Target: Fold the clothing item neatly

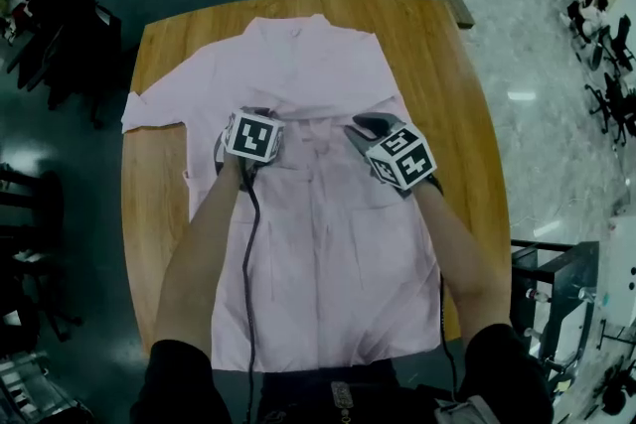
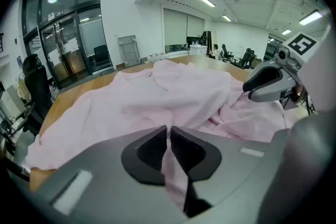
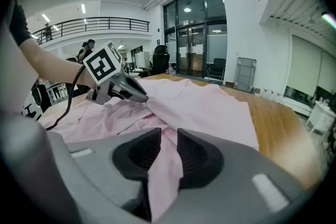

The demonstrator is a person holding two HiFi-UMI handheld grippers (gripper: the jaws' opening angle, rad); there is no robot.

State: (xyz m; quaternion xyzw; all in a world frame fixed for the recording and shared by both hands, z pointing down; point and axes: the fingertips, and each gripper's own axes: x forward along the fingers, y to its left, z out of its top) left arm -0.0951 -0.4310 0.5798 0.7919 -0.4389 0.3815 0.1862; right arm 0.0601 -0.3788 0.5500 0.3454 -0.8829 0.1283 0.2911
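The garment [image 1: 318, 253] lies spread flat on the tabletop [image 1: 472, 114], its collar [image 1: 303, 23] towards the far edge and its hem [image 1: 328, 353] at the near edge. One sleeve [image 1: 149, 104] reaches out to the left. The left claw [image 2: 169, 132] and right claw [image 3: 164, 138] sit side by side over the garment's middle, each with a fold of its cloth pinched between its jaws.

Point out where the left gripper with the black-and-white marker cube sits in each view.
Head view: left gripper left of centre, on the pale pink shirt.
Left gripper view: its own jaws at bottom centre, shut on shirt fabric.
Right gripper view: upper left, marker cube facing the camera.
Shared landmark: the pale pink shirt spread on the wooden table.
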